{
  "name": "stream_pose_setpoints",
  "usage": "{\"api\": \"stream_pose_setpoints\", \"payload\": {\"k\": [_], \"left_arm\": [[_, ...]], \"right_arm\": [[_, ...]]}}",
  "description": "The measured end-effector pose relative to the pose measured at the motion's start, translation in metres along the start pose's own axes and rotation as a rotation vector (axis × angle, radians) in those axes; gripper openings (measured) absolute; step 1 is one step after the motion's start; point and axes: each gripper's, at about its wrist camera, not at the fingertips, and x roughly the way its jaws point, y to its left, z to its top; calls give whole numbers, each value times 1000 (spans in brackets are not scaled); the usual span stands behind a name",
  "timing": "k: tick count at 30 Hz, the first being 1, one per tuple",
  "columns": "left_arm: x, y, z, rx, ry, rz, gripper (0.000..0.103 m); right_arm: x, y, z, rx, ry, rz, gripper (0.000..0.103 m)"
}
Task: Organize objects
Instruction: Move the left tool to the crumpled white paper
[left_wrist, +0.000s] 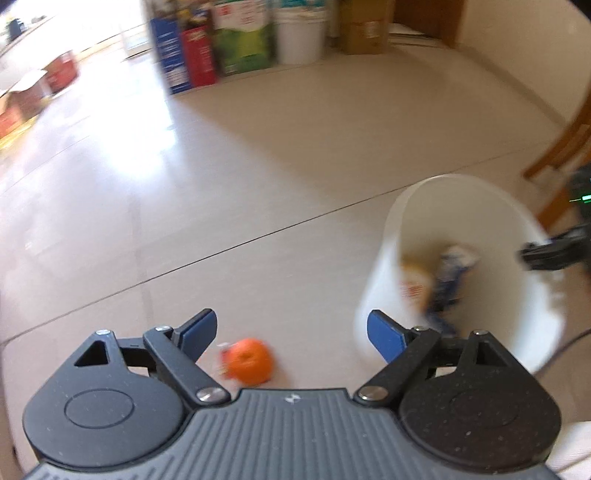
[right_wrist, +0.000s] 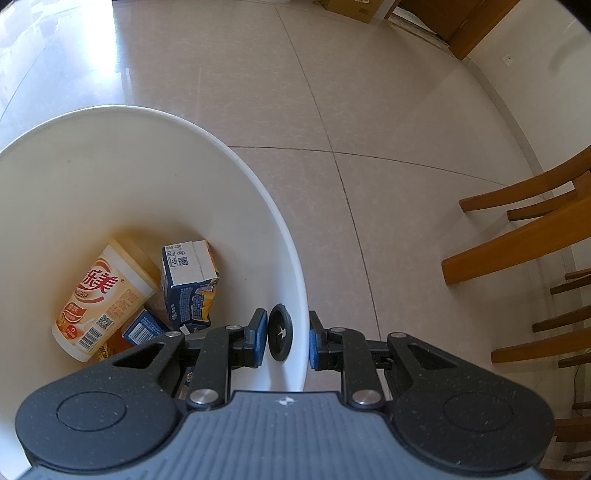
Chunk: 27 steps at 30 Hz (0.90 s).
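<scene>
the white bucket (right_wrist: 155, 155) stands on the pale tiled floor (right_wrist: 369, 110), and everything else sits around it. inside it, at the bottom, lie a cream and orange cup (right_wrist: 99, 295) with red lettering, tipped on its side, and a blue and white carton (right_wrist: 190, 280) leaning just beside the cup; a second blue box (right_wrist: 142, 326) shows partly beneath them.

the right gripper (right_wrist: 287, 338) straddles the bucket's near rim, one blue pad (right_wrist: 261, 334) inside the wall and the other outside it. the pads sit close to the wall on both sides, and a small black grommet (right_wrist: 280, 336) is set into the wall between them. whether the pads actually press the rim i cannot tell.

the left gripper (left_wrist: 291, 334) hangs low over the floor to the left of the bucket (left_wrist: 461, 206), its blue fingers (left_wrist: 201, 330) spread wide with nothing between them. an orange (left_wrist: 249, 360) rests on the tiles left of the bucket, just ahead of this gripper and nearer its left finger; something small and pale lies against the fruit, too blurred to name.

beyond the bucket, well apart from it, a row of coloured cartons (left_wrist: 207, 48) stands by the wall. wooden chair legs (right_wrist: 517, 236) rise to the right of the bucket.
</scene>
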Motion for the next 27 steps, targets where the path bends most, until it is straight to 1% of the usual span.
{"api": "stream_pose_setpoints", "payload": {"k": [2, 4, 7, 9, 12, 16, 21, 27], "left_arm": [[13, 23, -13, -41, 13, 54, 88], [26, 43, -26, -85, 31, 83, 88], [52, 76, -48, -189, 68, 104, 88], [69, 92, -62, -254, 80, 130, 88], [96, 113, -79, -321, 106, 148, 88], [128, 136, -98, -401, 132, 178, 88], [159, 160, -130, -542, 171, 206, 88], [191, 167, -156, -640, 199, 207, 88]], "right_arm": [[0, 2, 0, -5, -1, -7, 26], [1, 3, -1, -9, -2, -13, 26], [2, 3, 0, -5, 0, -15, 26], [2, 4, -1, -7, 0, -21, 26], [3, 7, -1, -16, -2, -33, 27], [4, 8, -1, -13, 0, -36, 27], [5, 10, -1, -24, -4, -49, 28], [5, 10, -2, -24, -6, -46, 28]]}}
